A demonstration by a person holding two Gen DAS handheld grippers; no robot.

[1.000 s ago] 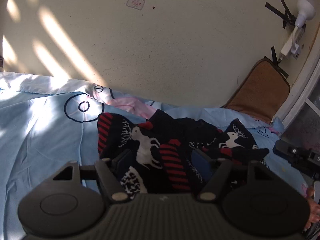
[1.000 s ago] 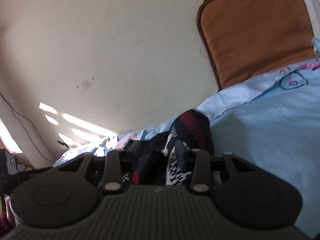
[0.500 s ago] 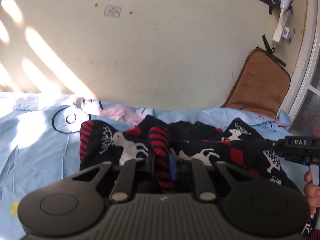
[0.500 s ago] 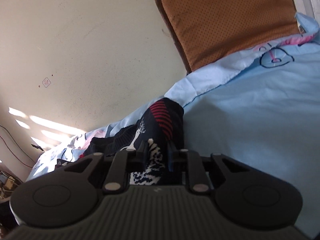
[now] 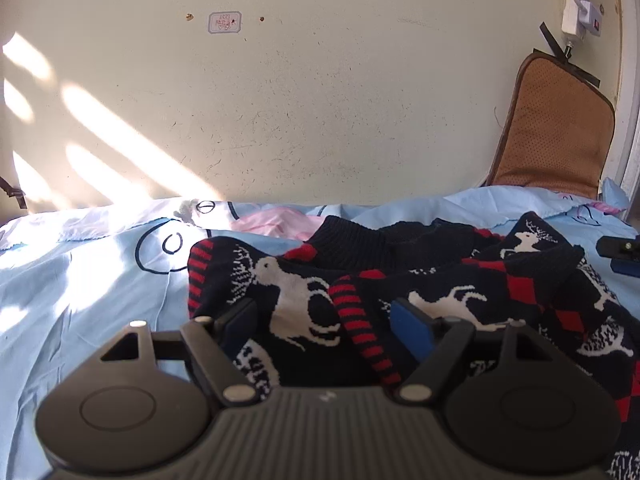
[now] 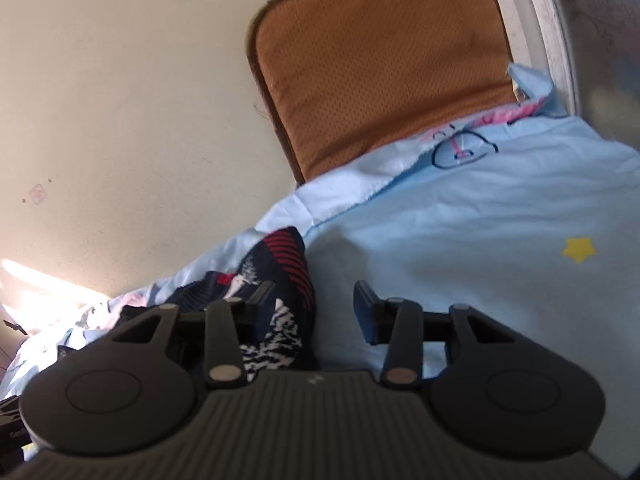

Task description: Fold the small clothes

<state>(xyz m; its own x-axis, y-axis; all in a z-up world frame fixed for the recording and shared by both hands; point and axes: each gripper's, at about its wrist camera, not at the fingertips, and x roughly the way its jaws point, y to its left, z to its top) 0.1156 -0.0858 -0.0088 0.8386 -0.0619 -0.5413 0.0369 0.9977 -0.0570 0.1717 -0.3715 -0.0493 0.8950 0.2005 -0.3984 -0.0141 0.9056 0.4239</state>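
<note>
A dark navy knit sweater [image 5: 440,272] with white reindeer and red stripes lies crumpled on the light blue bed sheet [image 5: 80,280]. My left gripper [image 5: 326,324] hangs low over its near part. Its jaws are opening wide, and a red-striped cuff [image 5: 360,332] lies loose between them, not pressed by either pad. In the right wrist view the sweater's end [image 6: 288,264] shows at the left. My right gripper [image 6: 312,308] is opening too: the knit edge lies by its left finger [image 6: 260,300], while the right finger [image 6: 364,308] stands clear over the sheet [image 6: 480,240].
A cream wall rises straight behind the bed. A brown cushion [image 5: 556,128] [image 6: 380,72] leans on it at the right, beside a white window frame [image 6: 552,20]. A pink cloth [image 5: 280,220] lies behind the sweater. A power strip [image 5: 576,0] hangs on the wall.
Half a second ago both grippers were pinched on the sweater, the left on the striped cuff. Both have since opened and let the knit go, and both have sunk lower.
</note>
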